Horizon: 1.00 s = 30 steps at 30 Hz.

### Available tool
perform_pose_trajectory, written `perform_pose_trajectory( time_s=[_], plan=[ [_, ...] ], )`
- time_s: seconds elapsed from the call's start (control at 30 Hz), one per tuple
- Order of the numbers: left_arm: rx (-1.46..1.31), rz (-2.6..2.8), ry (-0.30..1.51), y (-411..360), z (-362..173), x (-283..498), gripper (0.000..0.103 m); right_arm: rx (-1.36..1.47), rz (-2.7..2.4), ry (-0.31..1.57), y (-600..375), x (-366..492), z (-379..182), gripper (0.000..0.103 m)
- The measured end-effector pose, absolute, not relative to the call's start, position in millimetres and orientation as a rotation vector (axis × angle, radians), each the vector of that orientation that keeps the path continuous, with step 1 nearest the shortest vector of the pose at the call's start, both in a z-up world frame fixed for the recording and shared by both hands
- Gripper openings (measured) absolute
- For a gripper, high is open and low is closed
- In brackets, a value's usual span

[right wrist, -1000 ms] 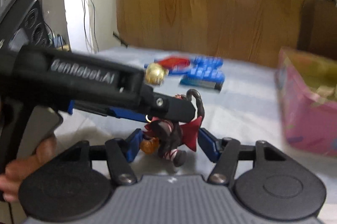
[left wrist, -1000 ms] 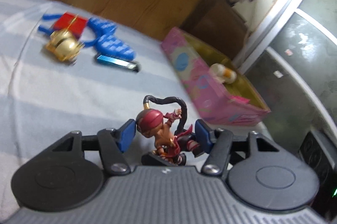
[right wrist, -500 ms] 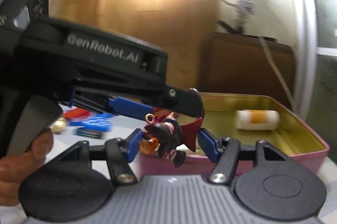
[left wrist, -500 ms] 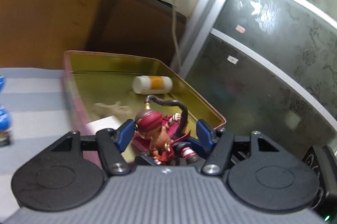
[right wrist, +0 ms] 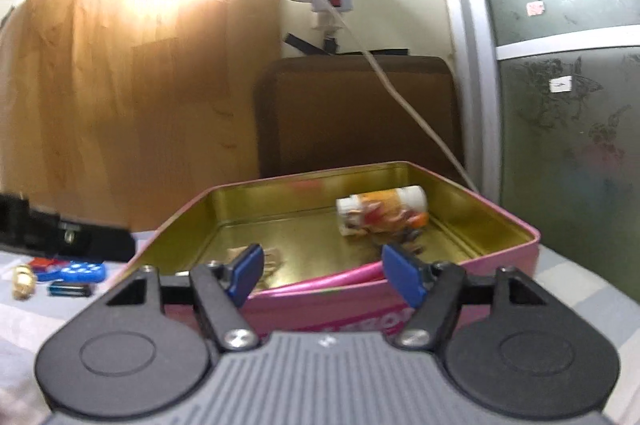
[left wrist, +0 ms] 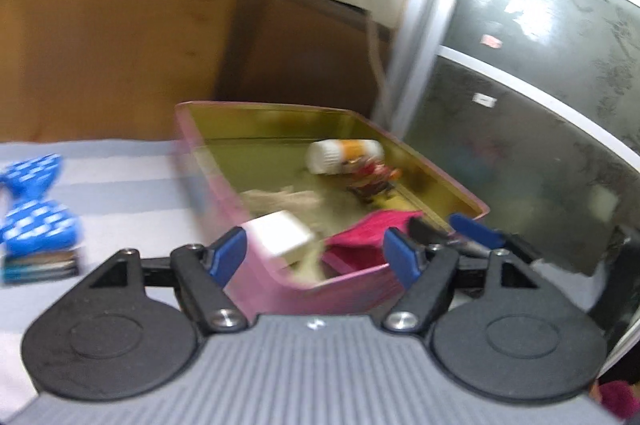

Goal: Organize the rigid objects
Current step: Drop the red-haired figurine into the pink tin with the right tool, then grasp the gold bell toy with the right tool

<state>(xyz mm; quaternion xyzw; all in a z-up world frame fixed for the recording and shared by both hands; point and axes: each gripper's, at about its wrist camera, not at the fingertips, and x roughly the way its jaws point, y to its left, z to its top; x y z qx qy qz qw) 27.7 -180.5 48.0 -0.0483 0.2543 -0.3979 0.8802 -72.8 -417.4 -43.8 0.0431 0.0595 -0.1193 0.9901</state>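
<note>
Both my grippers empty over the pink metal tin [right wrist: 516, 249].
My left gripper [left wrist: 316, 249] and right gripper [right wrist: 320, 265] have just been opening, nothing between them; the small red-haired figurine [left wrist: 370, 177] lies mid-frame inside.

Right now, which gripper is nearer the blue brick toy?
Left. The left gripper hangs at the pink tin's near-left corner, with the blue brick toy just to its left. The right gripper sits further right, at the tin's front wall. Both jaws have just been opening, empty.
</note>
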Motion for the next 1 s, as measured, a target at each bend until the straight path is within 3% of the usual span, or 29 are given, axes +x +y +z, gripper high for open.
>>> perform_pose_trajectory(
  time_s=[0.5,0.73,0.97,1.0],
  plan=[
    [-0.148,-0.168,0.464,72.2,6.7,55.3,0.077,-0.019,0.151,0.23,-284.8,-38.3,-34.2,0.068],
    [-0.271,-0.182,0.443,93.3,0.2,61.1,0.076,-0.109,0.34,0.362,-192.6,30.1,-36.8,0.067],
    [-0.271,-0.221,0.437,89.7,1.1,59.2,0.076,-0.187,0.352,0.517,-123.6,115.8,-52.0,0.059],
    [-0.273,-0.225,0.437,92.0,-1.8,60.5,0.076,-0.19,0.35,0.552,-119.4,125.2,-57.2,0.054]
  ],
)
